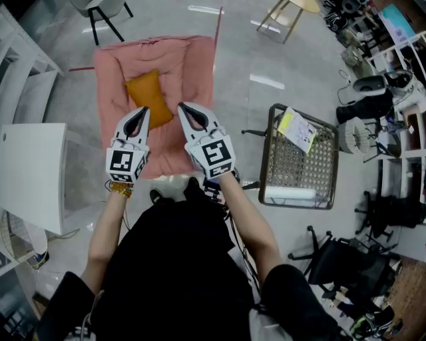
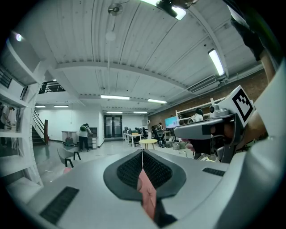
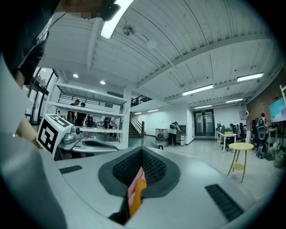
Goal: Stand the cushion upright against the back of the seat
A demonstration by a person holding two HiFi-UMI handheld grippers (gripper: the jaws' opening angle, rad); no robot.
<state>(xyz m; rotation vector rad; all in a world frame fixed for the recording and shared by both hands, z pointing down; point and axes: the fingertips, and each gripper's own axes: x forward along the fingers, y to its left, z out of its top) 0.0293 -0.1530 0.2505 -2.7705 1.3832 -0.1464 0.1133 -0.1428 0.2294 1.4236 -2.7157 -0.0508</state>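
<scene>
An orange cushion (image 1: pixel 148 96) lies flat on a pink padded seat (image 1: pixel 190 66) in the head view. Both grippers hover side by side over the seat's near half. My left gripper (image 1: pixel 144 110) is shut and empty, its tip just over the cushion's near end. My right gripper (image 1: pixel 181 106) is also shut and empty, a little to the cushion's right. Both gripper views look level across the room. Below the closed jaws, the left gripper view shows a sliver of the pink seat (image 2: pixel 146 192). The right gripper view shows a sliver of the orange cushion (image 3: pixel 136 197).
A metal-framed woven chair (image 1: pixel 274 143) with papers on it stands right of the seat. A white table (image 1: pixel 33 173) is at the left. A black-legged chair (image 1: pixel 106 13) and a wooden stool (image 1: pixel 286 10) stand beyond the seat. Office chairs and shelves crowd the right side.
</scene>
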